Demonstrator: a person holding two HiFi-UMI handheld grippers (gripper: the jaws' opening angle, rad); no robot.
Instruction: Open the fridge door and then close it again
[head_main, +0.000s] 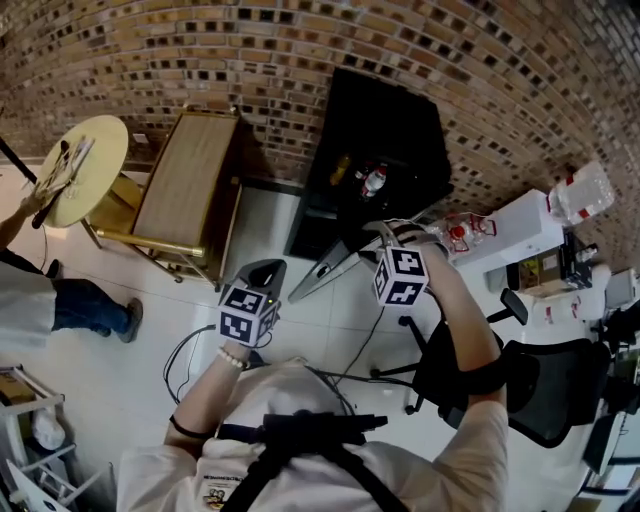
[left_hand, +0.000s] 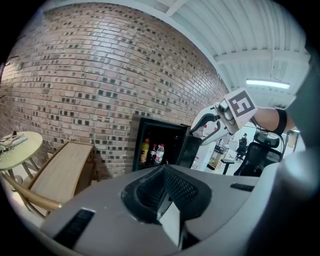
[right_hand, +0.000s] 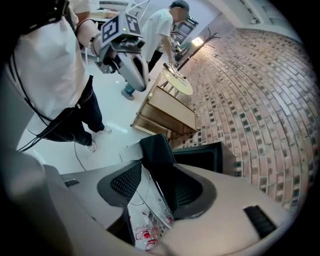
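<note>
The black fridge (head_main: 385, 140) stands against the brick wall with its door (head_main: 330, 268) swung open, and bottles (head_main: 372, 180) show inside. My right gripper (head_main: 385, 236) is at the door's free edge. In the right gripper view the door's black edge (right_hand: 159, 159) lies between the jaws of that gripper (right_hand: 155, 187), close to the right-hand pad, with a gap on the glass side. My left gripper (head_main: 264, 274) hangs over the floor, left of the door, shut with nothing in it. The left gripper view, looking over the left gripper (left_hand: 165, 192), shows the fridge (left_hand: 160, 145) ahead.
A wooden bench (head_main: 185, 185) and a round yellow table (head_main: 85, 165) stand left of the fridge. A person (head_main: 60, 300) is beside the table. A white desk (head_main: 520, 240) and a black office chair (head_main: 540, 390) are at the right. Cables (head_main: 185, 355) lie on the floor.
</note>
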